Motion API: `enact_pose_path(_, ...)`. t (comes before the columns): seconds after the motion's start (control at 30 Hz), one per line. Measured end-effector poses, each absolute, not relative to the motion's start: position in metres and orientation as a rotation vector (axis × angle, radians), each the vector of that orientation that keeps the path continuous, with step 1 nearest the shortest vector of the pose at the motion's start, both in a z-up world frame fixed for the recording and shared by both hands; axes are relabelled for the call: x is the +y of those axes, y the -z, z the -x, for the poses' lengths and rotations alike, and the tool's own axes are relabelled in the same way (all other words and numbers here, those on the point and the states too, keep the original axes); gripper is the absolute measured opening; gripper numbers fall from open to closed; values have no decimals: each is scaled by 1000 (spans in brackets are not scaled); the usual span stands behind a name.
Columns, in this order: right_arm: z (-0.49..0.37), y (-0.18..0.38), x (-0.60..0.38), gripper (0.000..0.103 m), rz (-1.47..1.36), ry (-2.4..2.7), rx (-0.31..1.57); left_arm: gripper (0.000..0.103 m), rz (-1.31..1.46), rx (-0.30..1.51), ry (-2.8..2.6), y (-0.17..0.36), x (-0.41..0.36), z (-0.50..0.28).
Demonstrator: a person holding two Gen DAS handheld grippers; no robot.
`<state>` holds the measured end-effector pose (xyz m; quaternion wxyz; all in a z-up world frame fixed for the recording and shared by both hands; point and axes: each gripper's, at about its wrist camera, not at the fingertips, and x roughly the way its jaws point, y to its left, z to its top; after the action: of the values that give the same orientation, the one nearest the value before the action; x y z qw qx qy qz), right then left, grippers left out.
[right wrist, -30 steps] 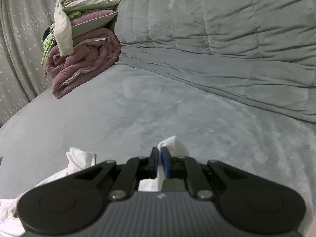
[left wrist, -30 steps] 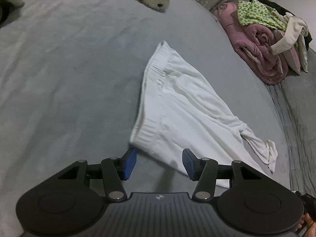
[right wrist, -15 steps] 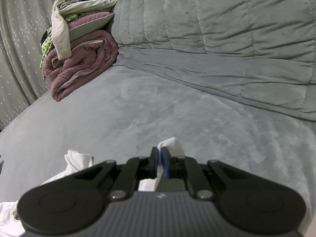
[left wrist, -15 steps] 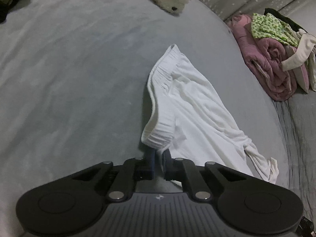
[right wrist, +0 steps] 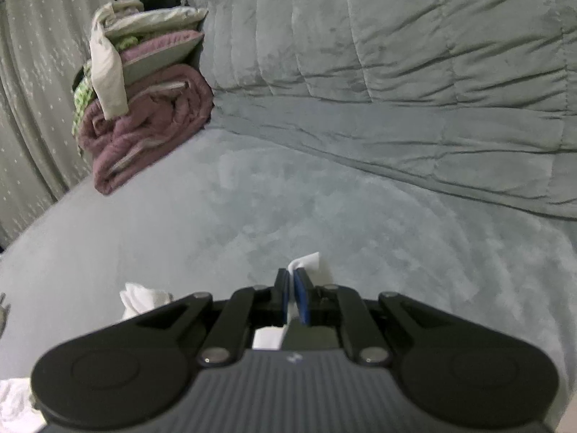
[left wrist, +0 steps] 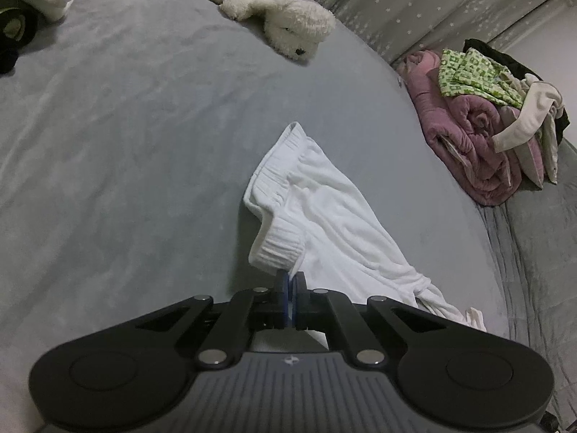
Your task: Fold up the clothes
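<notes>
White shorts with a ribbed waistband lie on the grey bed, stretching from the middle toward the lower right. My left gripper is shut on the near corner of the waistband, which is lifted and curled over the fingertips. In the right wrist view my right gripper is shut on another bit of the white shorts, a small peak of cloth sticking out past the pads. More of the cloth bunches at the lower left of that view.
A pile of folded bedding and clothes in mauve, green and cream sits at the bed's far right, also in the right wrist view as the pile. A white plush toy lies far off. A quilted grey cushion backs the bed.
My left gripper went from open astride the waistband edge to shut on it, and the waistband corner has been lifted and bunched. The right gripper stayed shut on the cloth.
</notes>
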<state>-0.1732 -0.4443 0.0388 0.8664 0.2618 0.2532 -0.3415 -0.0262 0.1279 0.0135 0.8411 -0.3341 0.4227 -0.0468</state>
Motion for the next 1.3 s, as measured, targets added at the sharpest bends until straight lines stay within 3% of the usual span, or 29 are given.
enact_pose_path(1.1,184,-61,-438,6,-518,716,407,0,675,828,98,-36,133,30)
enact_pose_path(1.3,175,-57,-434,6,-461,738,489,0,674,820,105,-38,134,31)
